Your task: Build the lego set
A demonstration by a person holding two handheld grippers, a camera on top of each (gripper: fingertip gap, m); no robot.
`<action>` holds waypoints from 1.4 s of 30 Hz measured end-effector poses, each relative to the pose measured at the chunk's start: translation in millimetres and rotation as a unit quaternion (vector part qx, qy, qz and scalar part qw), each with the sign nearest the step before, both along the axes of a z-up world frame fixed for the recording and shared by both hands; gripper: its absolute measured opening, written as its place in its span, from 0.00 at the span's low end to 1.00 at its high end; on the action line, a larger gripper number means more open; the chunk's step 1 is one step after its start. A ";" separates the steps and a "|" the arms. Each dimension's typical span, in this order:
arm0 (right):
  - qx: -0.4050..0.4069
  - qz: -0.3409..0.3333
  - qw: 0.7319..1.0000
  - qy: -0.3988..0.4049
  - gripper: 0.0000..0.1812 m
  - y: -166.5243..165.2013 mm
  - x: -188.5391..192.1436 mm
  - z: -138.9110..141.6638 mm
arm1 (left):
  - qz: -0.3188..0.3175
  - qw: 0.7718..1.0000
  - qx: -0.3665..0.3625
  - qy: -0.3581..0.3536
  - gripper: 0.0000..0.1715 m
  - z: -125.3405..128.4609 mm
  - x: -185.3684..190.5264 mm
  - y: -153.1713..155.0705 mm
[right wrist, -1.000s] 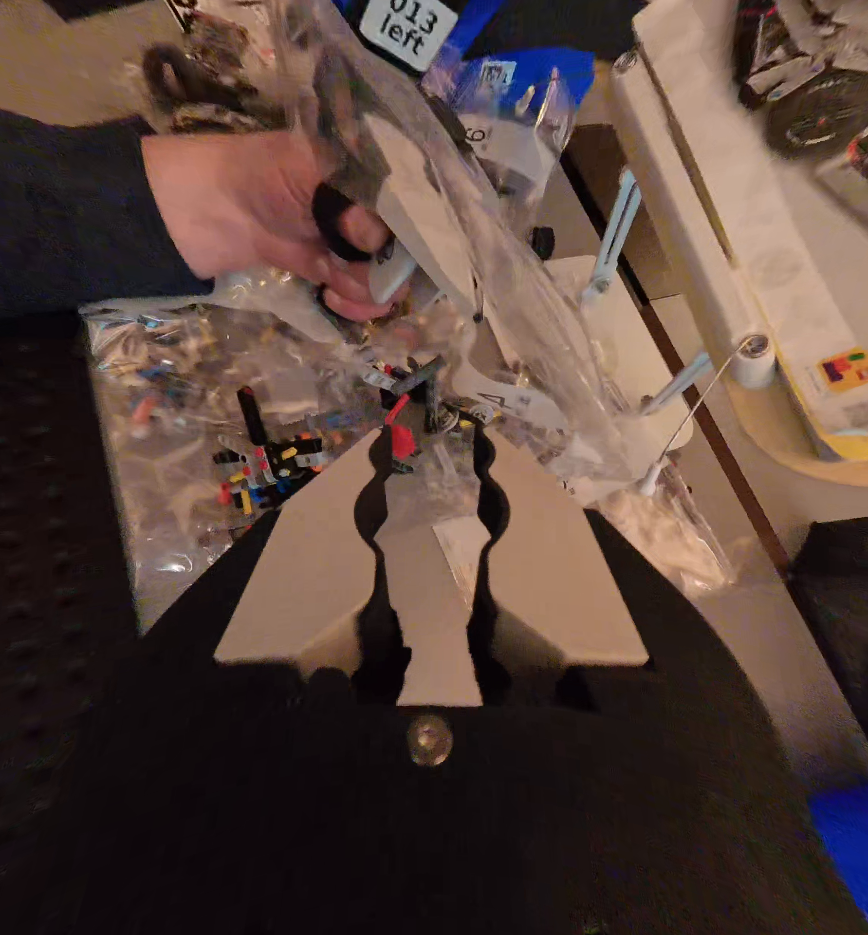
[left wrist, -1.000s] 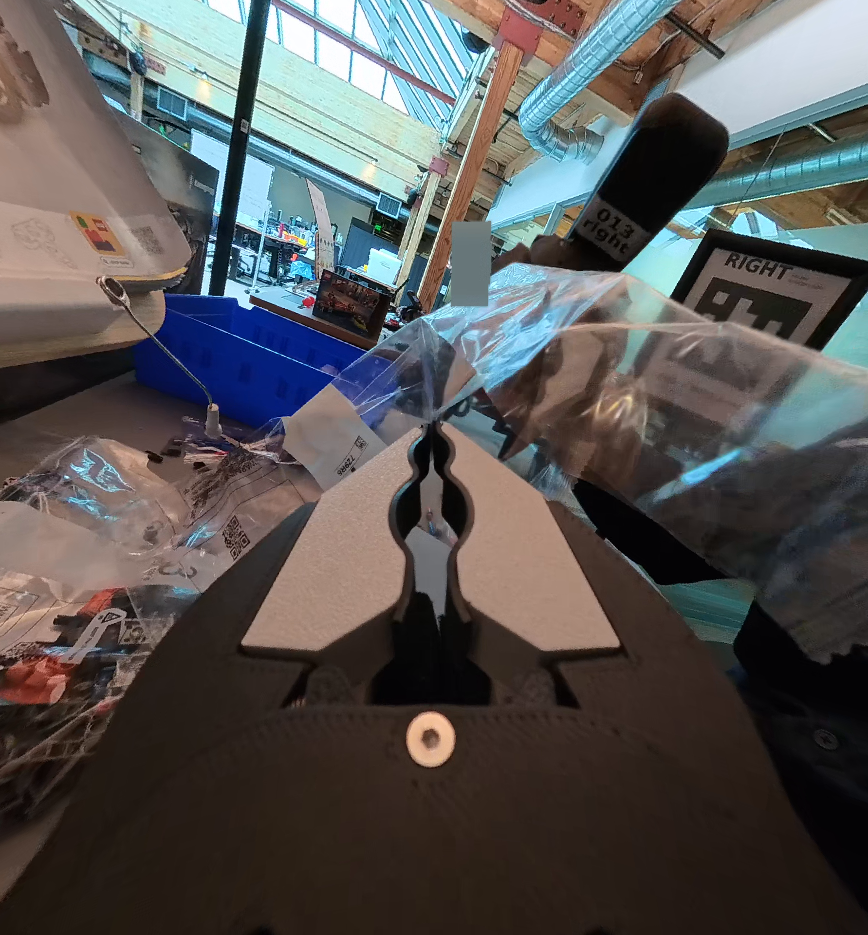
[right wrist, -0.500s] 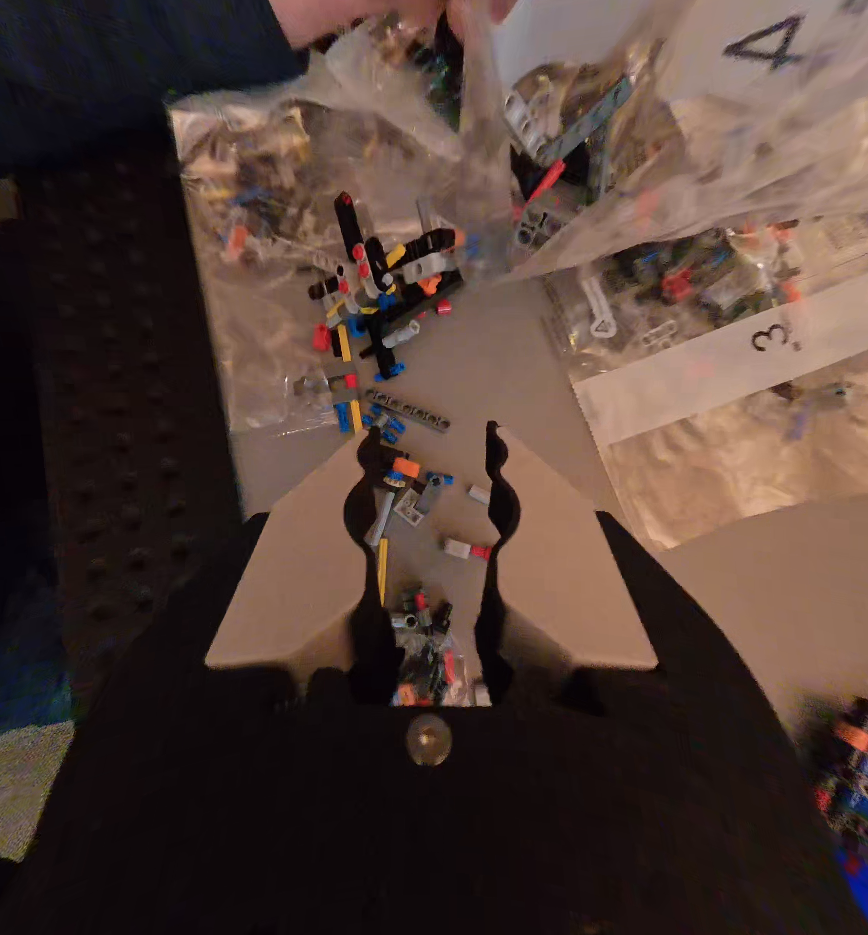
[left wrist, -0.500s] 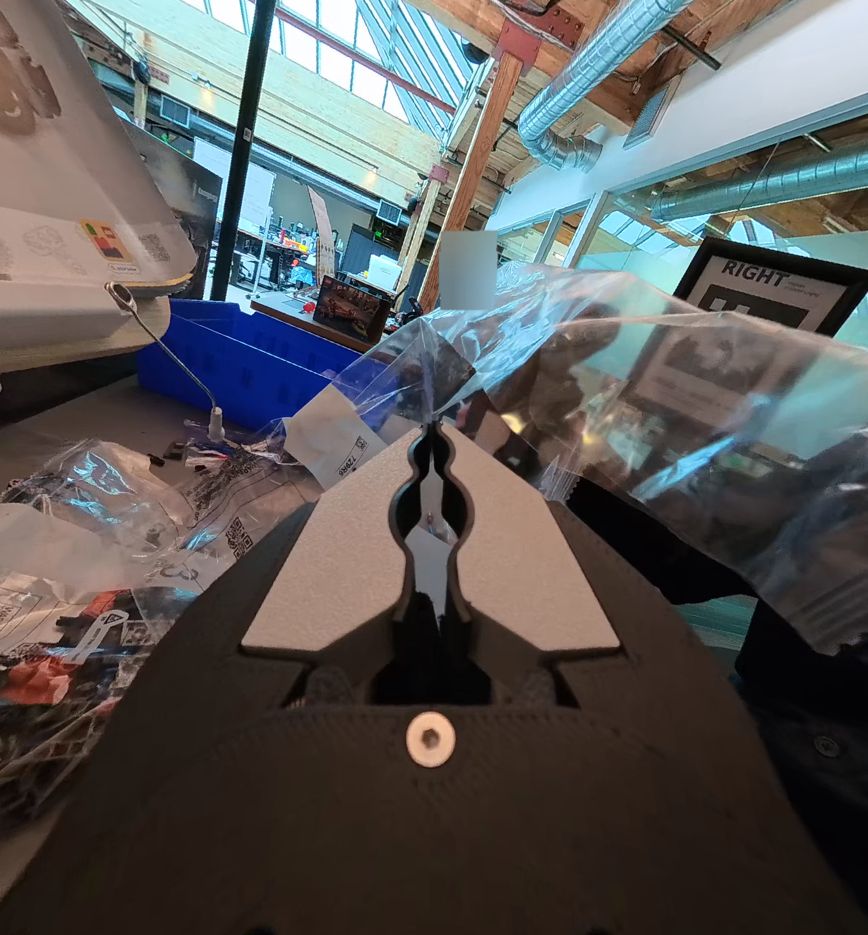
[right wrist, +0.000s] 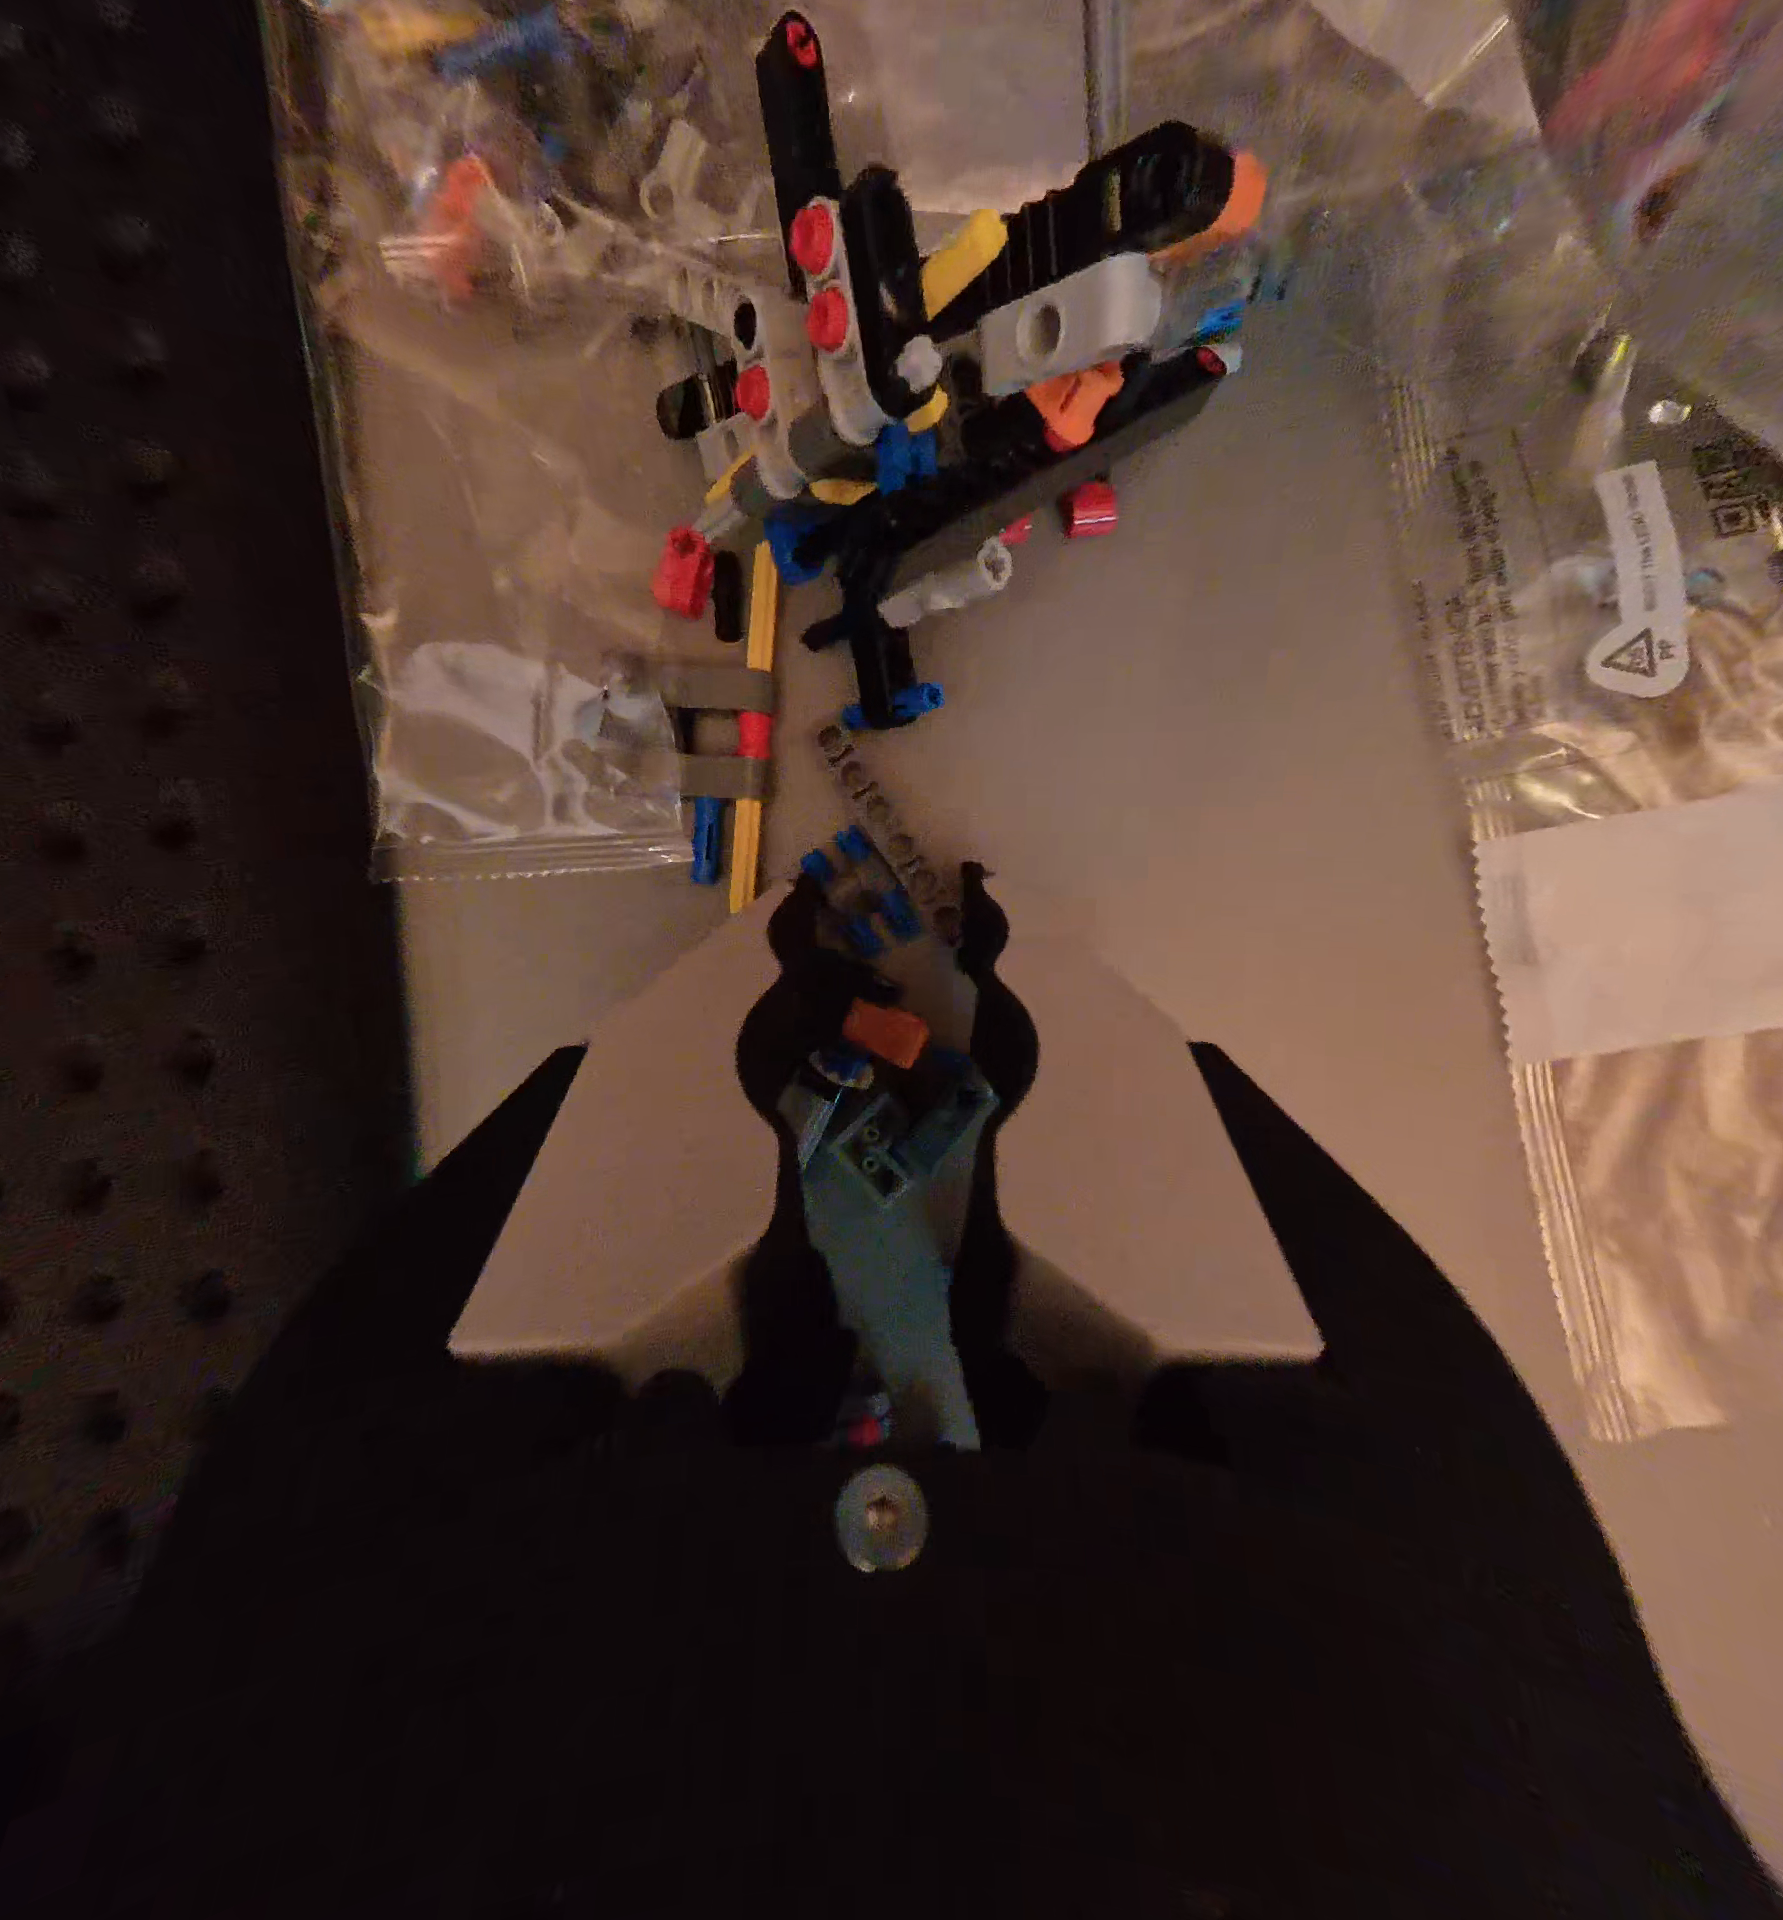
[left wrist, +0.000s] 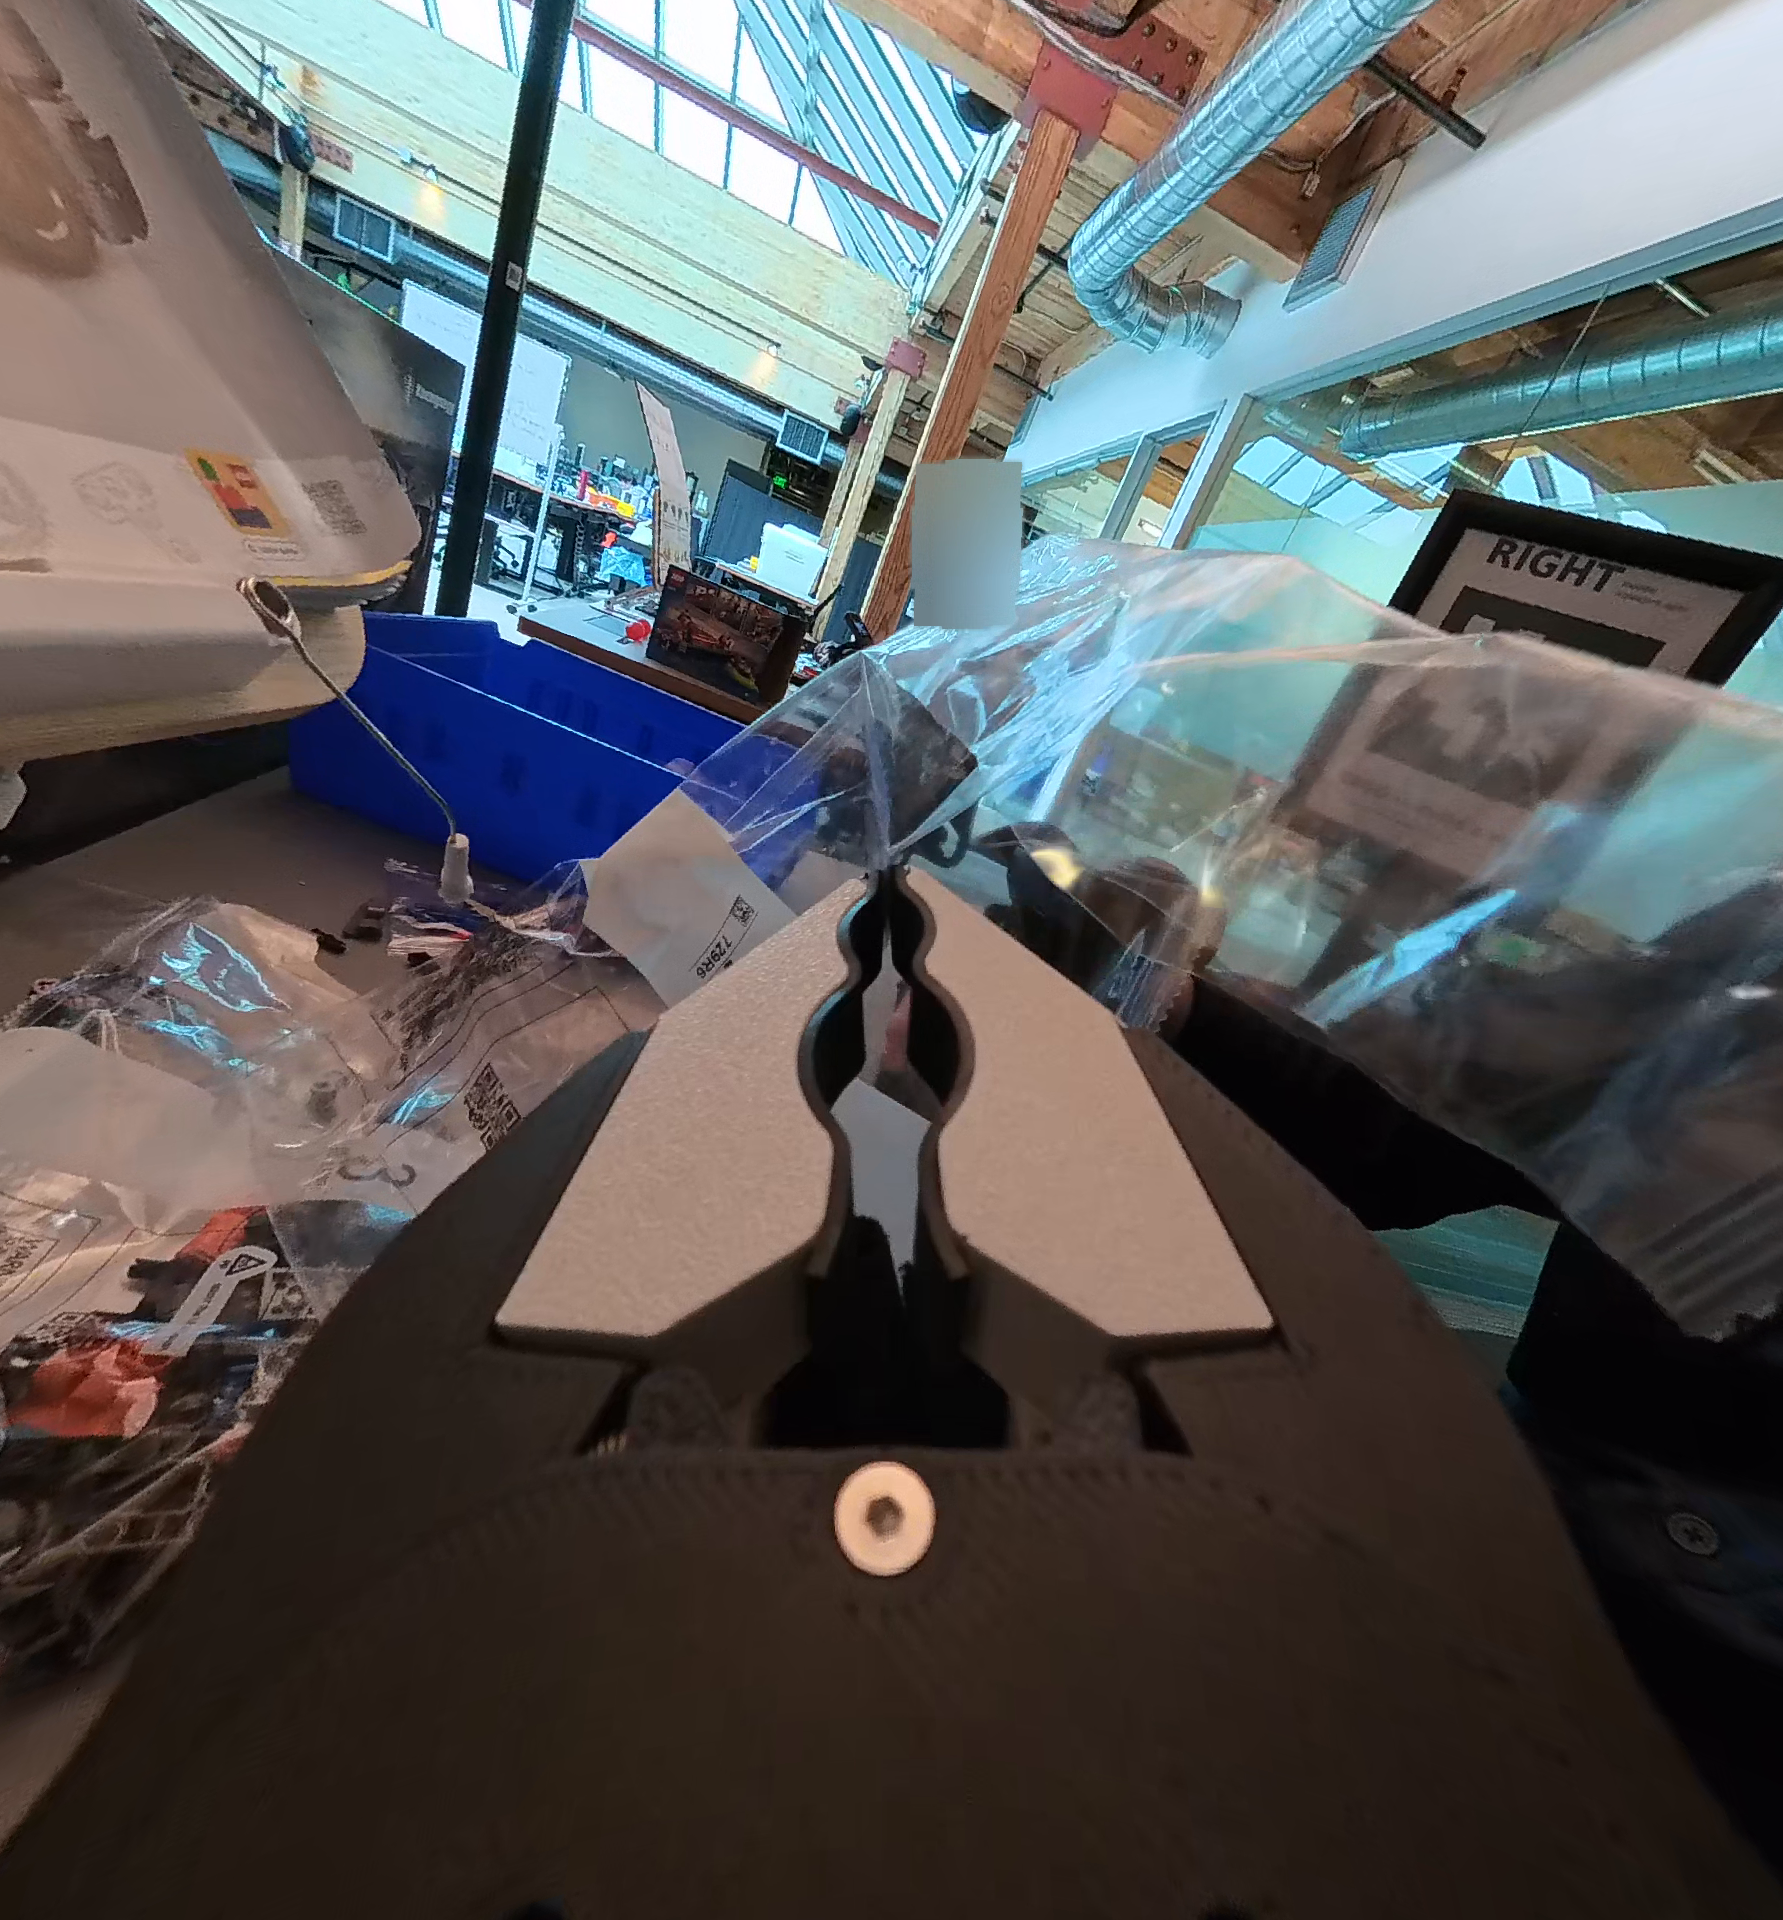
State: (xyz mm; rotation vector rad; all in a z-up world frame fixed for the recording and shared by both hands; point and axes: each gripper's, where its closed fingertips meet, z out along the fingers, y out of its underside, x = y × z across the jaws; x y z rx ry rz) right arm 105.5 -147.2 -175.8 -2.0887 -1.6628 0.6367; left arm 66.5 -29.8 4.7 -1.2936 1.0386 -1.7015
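The build is at an early stage, judging by what lies on the surface (right wrist: 1178, 727): parts have been tipped out and most bags are still sealed.

In the left wrist view, the left tongs (left wrist: 887, 883) at mid-frame are closed tight on a fold of a clear plastic bag (left wrist: 1438, 831), which billows to the right of the frame and looks mostly empty. My guess is that this bag has just been emptied and needs putting aside. At the left of the frame lie more unopened part bags (left wrist: 191, 1039), and beyond them sits a blue bin (left wrist: 513, 727). The instruction booklet (left wrist: 108, 499) rests on a stand at the upper left.

In the right wrist view, the right tongs (right wrist: 882, 894) stand apart and hold nothing; they hang over the surface with small blue, grey and orange pieces showing between them. Just above them in the frame is the loose pile of lego pieces (right wrist: 918, 395): black beams, red pins, a yellow axle, grey connectors. Whether any of these are already joined is hard to tell. Sealed bags (right wrist: 1645, 935) lie along the right edge.

Almost all of the assembly is left: sorting, picking and joining.
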 end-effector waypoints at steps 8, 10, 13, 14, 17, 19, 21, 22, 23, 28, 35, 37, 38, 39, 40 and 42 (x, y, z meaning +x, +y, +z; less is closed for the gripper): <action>0.000 -0.009 1.000 0.009 0.11 -4.0 6.3 1.6 | 0.000 1.000 0.002 0.004 0.00 -0.8 0.8 -1.6; -0.010 -0.007 1.000 0.017 0.11 -8.3 6.9 3.5 | 0.000 1.000 0.002 0.004 0.00 -0.9 1.1 -1.6; 0.001 -0.012 1.000 0.027 0.10 -7.3 9.4 8.9 | -0.001 1.000 0.002 0.004 0.00 -1.2 1.6 -1.5; 0.000 -0.016 0.999 0.033 0.10 -7.1 10.4 11.4 | -0.001 1.000 0.002 0.004 0.00 -1.2 1.6 -1.5; 0.005 -0.026 0.999 0.044 0.10 -5.6 15.8 20.7 | 0.000 1.000 0.002 0.003 0.00 -0.9 1.1 -1.2; 0.018 -0.032 0.998 0.058 0.11 -4.5 20.1 34.6 | 0.001 1.000 0.002 0.003 0.00 -0.5 0.6 -0.8; 0.042 -0.040 0.994 0.090 0.11 -1.9 22.2 62.3 | 0.001 1.000 0.001 0.002 0.00 -0.6 0.6 -0.7; 0.058 -0.044 0.991 0.110 0.11 0.3 22.1 80.5 | 0.001 1.000 0.001 0.003 0.00 -0.7 0.9 -0.6; 0.078 -0.052 0.988 0.126 0.11 4.5 22.4 99.4 | 0.000 1.000 0.001 0.003 0.00 -1.2 1.5 -0.8; 0.178 -0.096 0.969 0.145 0.11 36.7 20.9 177.4 | -0.004 1.000 0.002 0.008 0.00 -3.3 4.7 -3.1; 0.219 -0.086 0.971 -0.031 0.14 86.7 -9.4 155.8 | -0.004 1.000 0.004 0.010 0.00 -2.7 5.0 -4.2; 0.233 -0.101 0.965 -0.065 0.15 98.7 -8.8 149.5 | -0.002 1.000 0.005 0.011 0.00 -2.9 4.0 -3.3; 0.232 -0.104 0.965 -0.056 0.16 98.7 -10.5 151.5 | -0.001 1.000 0.005 0.011 0.00 -2.8 2.9 -2.4; 0.234 -0.107 0.966 -0.036 0.16 96.9 -11.9 156.5 | 0.000 1.000 0.004 0.008 0.00 -1.5 1.5 -1.7; 0.234 -0.112 0.966 -0.017 0.16 93.8 -10.4 161.7 | 0.001 1.000 0.004 0.004 0.00 0.1 0.1 -1.0; 0.238 -0.133 0.962 0.009 0.16 88.2 3.2 171.3 | 0.003 1.000 0.003 0.002 0.00 0.6 -1.0 0.5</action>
